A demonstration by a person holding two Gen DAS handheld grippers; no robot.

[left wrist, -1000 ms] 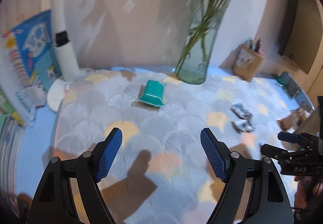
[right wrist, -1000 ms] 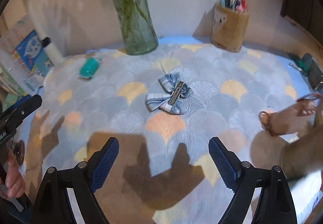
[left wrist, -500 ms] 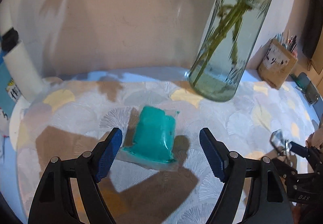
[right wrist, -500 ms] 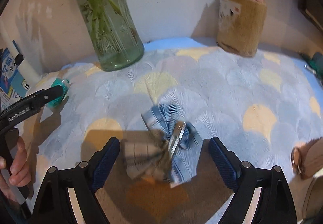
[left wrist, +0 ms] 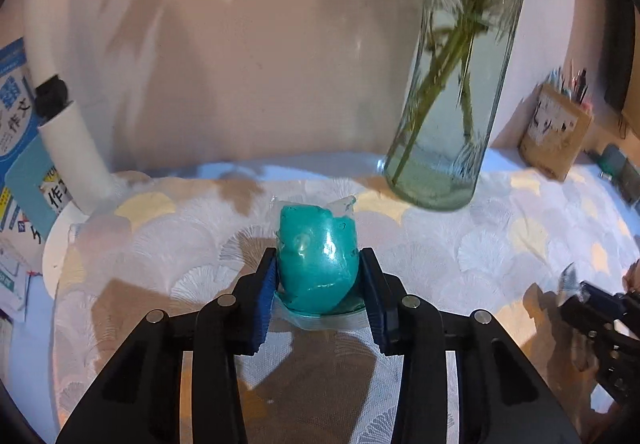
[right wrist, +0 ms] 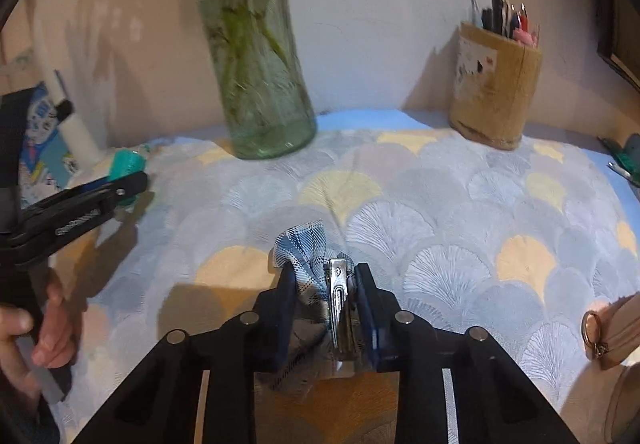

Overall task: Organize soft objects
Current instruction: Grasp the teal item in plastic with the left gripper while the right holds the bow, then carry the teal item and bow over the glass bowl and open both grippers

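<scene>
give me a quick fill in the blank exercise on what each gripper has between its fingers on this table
1. The left gripper is closing on a squashy ____-coloured lump in clear plastic wrap.
2. The right gripper is closing on a blue plaid fabric bow with a ____ clip.
3. The tall glass vase holds green ____.

Missing words: teal; metal; stems

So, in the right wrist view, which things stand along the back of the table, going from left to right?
White tube with a black band → teal bag → glass vase with green stems → brown pen holder.
</scene>
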